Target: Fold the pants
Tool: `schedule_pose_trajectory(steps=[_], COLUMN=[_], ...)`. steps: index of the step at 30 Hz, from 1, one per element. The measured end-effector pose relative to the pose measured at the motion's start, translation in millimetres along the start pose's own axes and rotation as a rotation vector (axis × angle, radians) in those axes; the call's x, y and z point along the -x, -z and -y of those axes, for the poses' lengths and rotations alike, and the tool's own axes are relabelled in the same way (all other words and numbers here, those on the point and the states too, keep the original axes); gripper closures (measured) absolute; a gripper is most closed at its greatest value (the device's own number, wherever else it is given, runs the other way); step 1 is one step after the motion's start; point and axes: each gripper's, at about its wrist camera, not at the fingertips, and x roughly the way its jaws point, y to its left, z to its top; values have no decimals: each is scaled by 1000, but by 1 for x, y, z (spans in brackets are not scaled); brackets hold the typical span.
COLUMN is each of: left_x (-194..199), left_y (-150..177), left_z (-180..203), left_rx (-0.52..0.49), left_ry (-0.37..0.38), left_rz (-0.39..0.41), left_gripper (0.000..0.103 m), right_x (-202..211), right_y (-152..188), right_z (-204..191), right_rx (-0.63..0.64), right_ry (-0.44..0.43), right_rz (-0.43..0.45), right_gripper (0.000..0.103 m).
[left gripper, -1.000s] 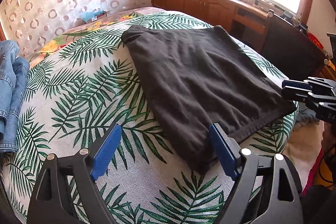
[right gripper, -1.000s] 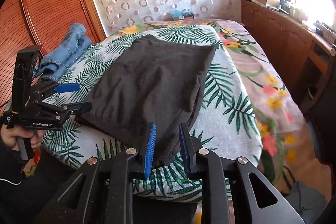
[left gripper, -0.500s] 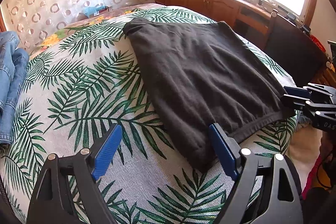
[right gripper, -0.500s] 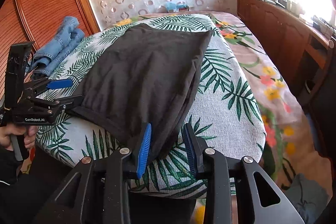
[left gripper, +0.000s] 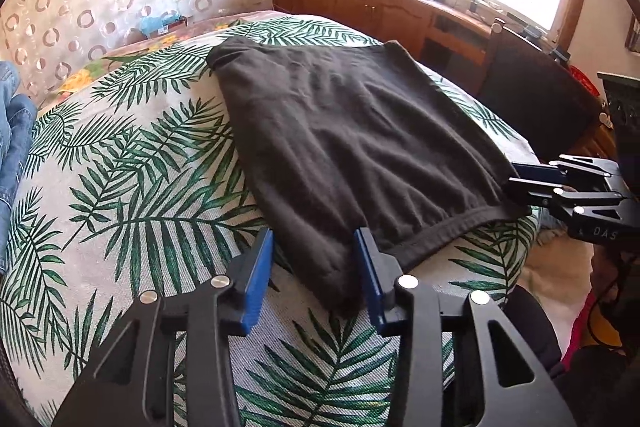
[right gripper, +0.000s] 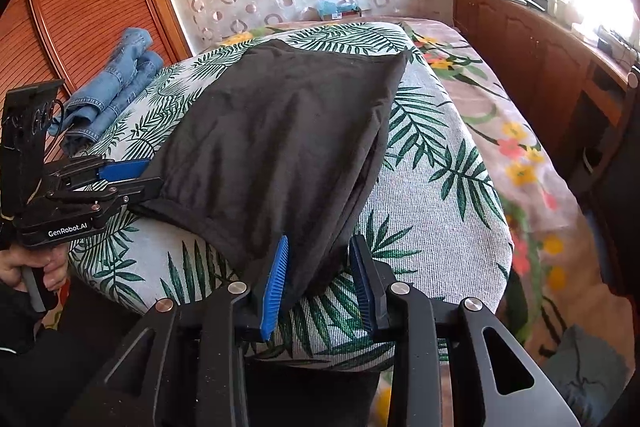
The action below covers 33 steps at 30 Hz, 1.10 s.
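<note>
Dark grey pants (left gripper: 352, 147) lie folded flat on the palm-leaf bedspread (left gripper: 132, 187), waistband toward me; they also show in the right wrist view (right gripper: 288, 139). My left gripper (left gripper: 314, 259) is open, its blue fingers straddling the near left waistband corner. My right gripper (right gripper: 320, 267) is open around the near right corner of the pants. Each gripper shows in the other's view, the right one (left gripper: 532, 183) and the left one (right gripper: 132, 175), at the waistband ends.
Folded blue jeans (right gripper: 116, 83) lie at the far left of the bed. A wooden cabinet (left gripper: 384, 11) with clutter runs under the window on the right. A wooden wardrobe (right gripper: 80, 7) stands on the left. The bed edge is just below the grippers.
Both grippers have moved forward onto the waistband corners. The left jaws have narrowed; the right jaws have opened wider around the cloth.
</note>
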Motion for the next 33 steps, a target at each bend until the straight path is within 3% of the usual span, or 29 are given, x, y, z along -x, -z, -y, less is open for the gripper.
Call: schedule_pose_trajectory(steps=[6,8,14,20,33], left_x=[1,1,3,8,48], left_y=[1,1,4,5,4], left_z=[1,1,1,-1,8], left_rx=[-3,1,18,28,11], left_ry=[0,20,57,61,75], left_rz=[3,3,7,8,66], left_gripper=[63,71,87,95,97], right_x=[-1,-1,0,7,44], right_y=[2,2,2,-2,-4], right_z=[-6,-5,-1,6,-7], right_rx=[37,36,28,2,41], right_ry=[21,-9,-52,-99,-139], right_rz=[6,2,6,24,94], right_gripper=[73,84,94,95,95])
